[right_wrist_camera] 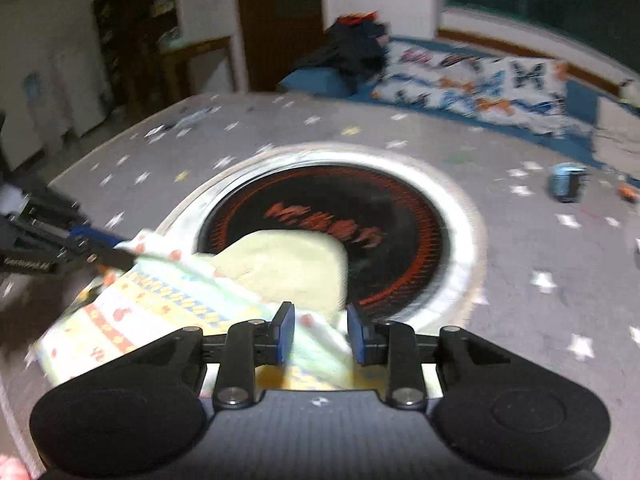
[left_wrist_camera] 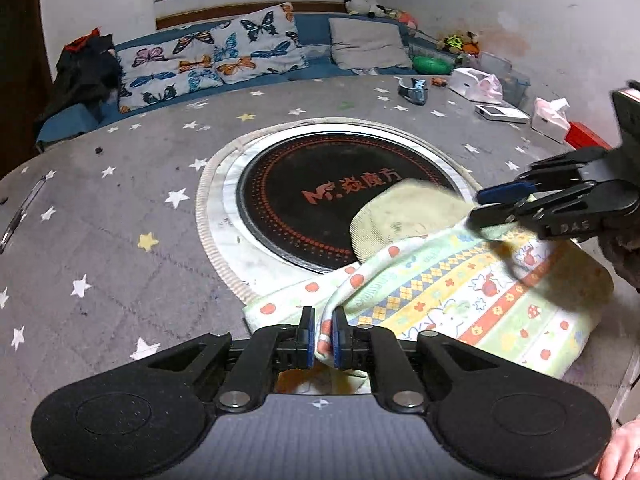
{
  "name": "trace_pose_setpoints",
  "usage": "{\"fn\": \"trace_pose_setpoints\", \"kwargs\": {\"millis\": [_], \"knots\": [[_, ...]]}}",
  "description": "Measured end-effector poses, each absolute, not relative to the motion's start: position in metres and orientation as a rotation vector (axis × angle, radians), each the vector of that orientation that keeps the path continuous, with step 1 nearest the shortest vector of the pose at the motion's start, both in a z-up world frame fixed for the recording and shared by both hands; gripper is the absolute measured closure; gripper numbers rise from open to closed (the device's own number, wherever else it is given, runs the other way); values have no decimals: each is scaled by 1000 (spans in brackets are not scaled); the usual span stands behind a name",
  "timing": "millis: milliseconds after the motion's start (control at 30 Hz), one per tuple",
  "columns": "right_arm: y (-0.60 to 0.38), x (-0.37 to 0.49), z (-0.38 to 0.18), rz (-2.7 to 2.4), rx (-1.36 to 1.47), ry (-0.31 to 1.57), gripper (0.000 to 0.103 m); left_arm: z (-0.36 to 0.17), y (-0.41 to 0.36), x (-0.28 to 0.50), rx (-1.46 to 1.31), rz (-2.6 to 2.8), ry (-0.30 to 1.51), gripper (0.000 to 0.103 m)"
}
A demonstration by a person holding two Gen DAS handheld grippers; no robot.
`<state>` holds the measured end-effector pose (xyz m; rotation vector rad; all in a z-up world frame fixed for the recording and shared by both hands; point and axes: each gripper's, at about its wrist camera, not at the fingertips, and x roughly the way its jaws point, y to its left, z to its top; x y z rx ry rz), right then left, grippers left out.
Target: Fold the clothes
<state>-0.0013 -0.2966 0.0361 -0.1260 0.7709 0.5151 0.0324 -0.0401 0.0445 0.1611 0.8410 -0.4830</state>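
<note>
Left wrist: fingers (left_wrist_camera: 307,334) pinching garment (left_wrist_camera: 460,300).

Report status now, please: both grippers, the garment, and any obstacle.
Left gripper nearly shut, cloth edge between pads. Right gripper open, cloth loose between. Patterned garment on table, partly over round black hotplate. No obstacle.

Each gripper, the left gripper (left_wrist_camera: 320,338) and the right gripper (right_wrist_camera: 321,334), is matte black plastic with two blue-padded fingers (left_wrist_camera: 307,336) on jointed black links. Silver screws mark the pivots behind the fingers. Behind them lie two rounded black lobes and a grey ribbed body with a small crosshair mark.
</note>
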Motion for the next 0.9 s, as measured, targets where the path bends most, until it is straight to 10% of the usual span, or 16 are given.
{"fn": "trace_pose_setpoints", "kwargs": {"millis": [900], "knots": [[-310, -22, 28, 439, -12, 680, 86, 68, -67, 20, -60, -494, 795, 85]]}}
